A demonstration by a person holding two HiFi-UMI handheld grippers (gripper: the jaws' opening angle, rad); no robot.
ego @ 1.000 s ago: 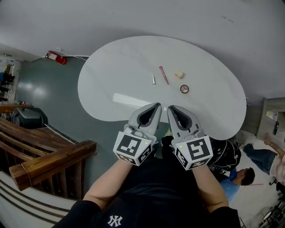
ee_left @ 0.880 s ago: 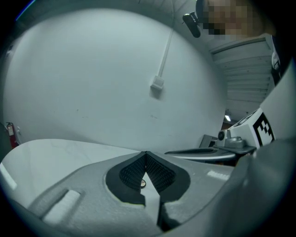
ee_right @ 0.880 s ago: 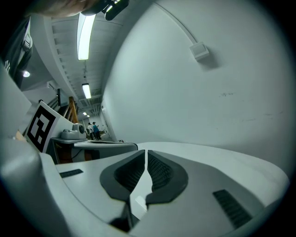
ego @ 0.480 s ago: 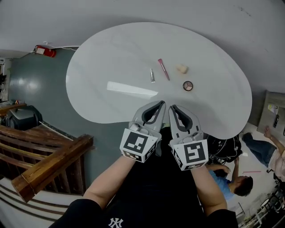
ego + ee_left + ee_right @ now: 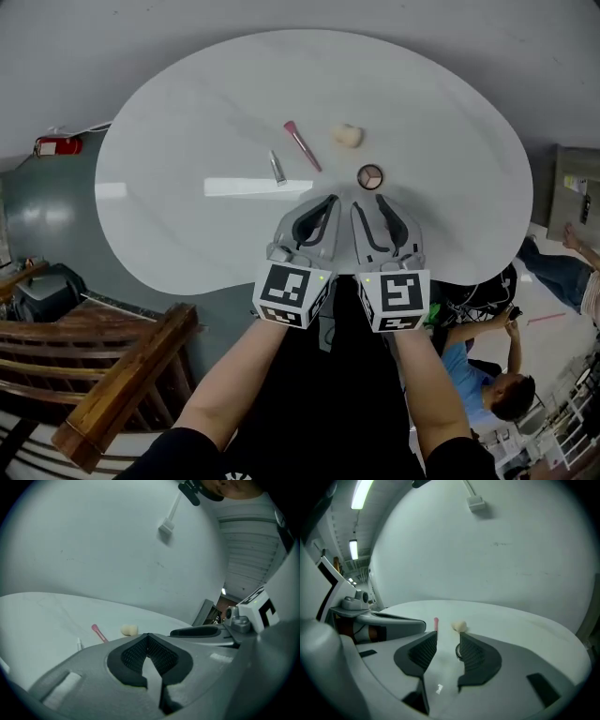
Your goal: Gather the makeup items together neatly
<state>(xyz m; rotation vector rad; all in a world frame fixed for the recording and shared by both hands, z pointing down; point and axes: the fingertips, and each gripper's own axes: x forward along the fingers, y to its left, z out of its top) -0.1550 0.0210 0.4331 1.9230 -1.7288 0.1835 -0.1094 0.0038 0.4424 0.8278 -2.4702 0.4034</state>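
One pink tube [image 5: 302, 145], one silver tube [image 5: 277, 168], one sponge [image 5: 347, 136], one compact [image 5: 369, 176].

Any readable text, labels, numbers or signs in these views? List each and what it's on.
No legible words or numbers in any view.
Left marker cube, right marker cube: black-and-white square codes, not letters.
White tube, pink tube, round compact: any print too small to read.
Red fire extinguisher: label too small to read.
Black shirt: white mark cut off at the bottom edge, unreadable.
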